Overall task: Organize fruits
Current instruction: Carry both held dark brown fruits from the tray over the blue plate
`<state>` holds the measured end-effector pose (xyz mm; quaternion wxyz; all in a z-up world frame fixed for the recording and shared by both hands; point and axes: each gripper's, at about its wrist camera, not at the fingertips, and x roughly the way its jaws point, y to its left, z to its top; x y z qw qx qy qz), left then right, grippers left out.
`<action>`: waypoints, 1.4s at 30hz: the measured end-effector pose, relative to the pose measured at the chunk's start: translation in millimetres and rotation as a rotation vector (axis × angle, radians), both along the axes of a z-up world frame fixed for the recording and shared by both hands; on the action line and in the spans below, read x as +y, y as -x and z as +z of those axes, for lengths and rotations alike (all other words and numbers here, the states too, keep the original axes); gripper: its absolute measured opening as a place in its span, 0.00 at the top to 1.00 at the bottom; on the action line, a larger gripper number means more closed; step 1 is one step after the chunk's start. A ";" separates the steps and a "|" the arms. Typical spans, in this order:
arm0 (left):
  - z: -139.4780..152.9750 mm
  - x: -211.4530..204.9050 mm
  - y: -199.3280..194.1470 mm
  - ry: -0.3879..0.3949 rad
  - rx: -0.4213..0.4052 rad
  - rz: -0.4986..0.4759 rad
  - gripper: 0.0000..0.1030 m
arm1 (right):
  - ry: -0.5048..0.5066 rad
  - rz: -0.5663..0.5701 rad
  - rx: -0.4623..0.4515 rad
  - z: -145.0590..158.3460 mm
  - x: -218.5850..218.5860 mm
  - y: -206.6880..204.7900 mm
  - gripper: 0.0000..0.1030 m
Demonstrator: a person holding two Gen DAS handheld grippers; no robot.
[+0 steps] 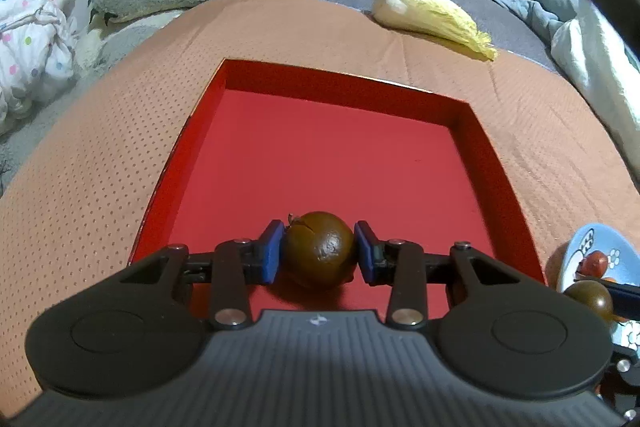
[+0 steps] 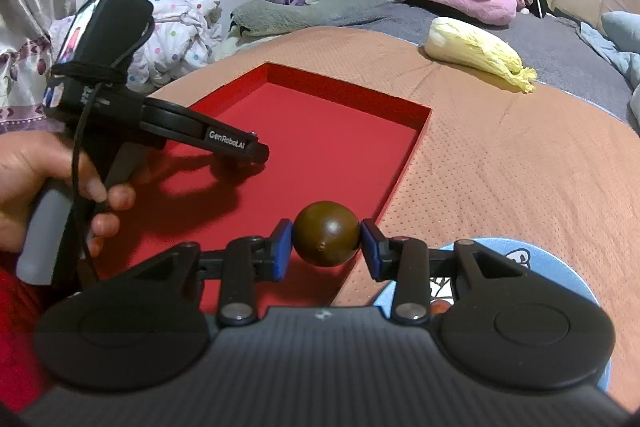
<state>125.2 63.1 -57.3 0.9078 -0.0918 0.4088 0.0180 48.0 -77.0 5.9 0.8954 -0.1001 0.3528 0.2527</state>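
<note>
Fruits are being moved from the blue plate (image 2: 516, 255) into the red tray (image 1: 320, 155): the left gripper (image 1: 319, 251) is clamped on a brown round fruit (image 1: 320, 249) low over the tray's near end, at six o'clock in its view, while the right gripper (image 2: 326, 245) pinches a second brown fruit (image 2: 326, 239) above the tray's near right rim. Each fruit is probably best lowered until it touches the tray floor before the pads part, since it looks likely to roll; the two should land well apart.
</note>
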 end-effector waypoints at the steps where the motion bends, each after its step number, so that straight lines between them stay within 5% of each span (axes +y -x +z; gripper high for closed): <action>1: 2.1 -2.4 1.6 -0.007 -0.004 -0.002 0.57 | 0.000 0.001 0.000 0.1 -0.6 1.1 0.61; 26: 49.2 -80.1 52.6 -0.031 -0.109 -0.131 0.57 | 0.005 -0.079 -0.061 26.3 -54.0 49.4 0.61; 42: 53.9 -117.8 65.8 -0.020 -0.139 -0.214 0.57 | 0.040 -0.154 -0.065 33.1 -94.6 64.1 0.61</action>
